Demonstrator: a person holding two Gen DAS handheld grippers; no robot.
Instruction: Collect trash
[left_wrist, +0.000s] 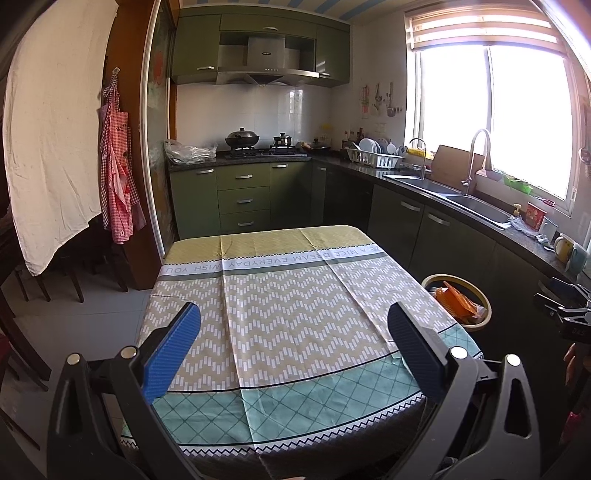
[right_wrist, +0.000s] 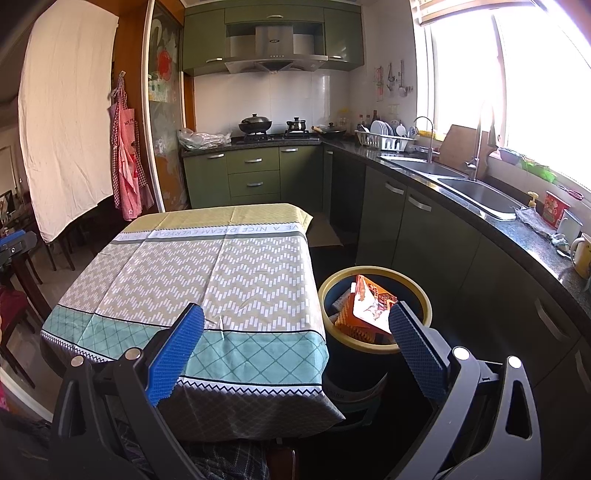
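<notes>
A dark round trash bin with a yellow rim (right_wrist: 421, 291) stands on the floor right of the table; it also shows in the left wrist view (left_wrist: 487, 306). Orange snack wrappers (right_wrist: 369, 306) lie inside it, also visible in the left wrist view (left_wrist: 456, 301). The table with a patterned cloth (left_wrist: 288, 314) (right_wrist: 207, 280) has no loose items on it. My left gripper (left_wrist: 293, 321) is open and empty above the table's near end. My right gripper (right_wrist: 295, 325) is open and empty, over the table's right edge and the bin.
A dark counter with a double sink (right_wrist: 461, 184) and cups (right_wrist: 580, 251) runs along the right. Green cabinets (left_wrist: 243, 199) and a stove with pots (left_wrist: 258, 146) stand at the back. Chairs (left_wrist: 55, 273) and a hanging white sheet (left_wrist: 55, 129) are on the left.
</notes>
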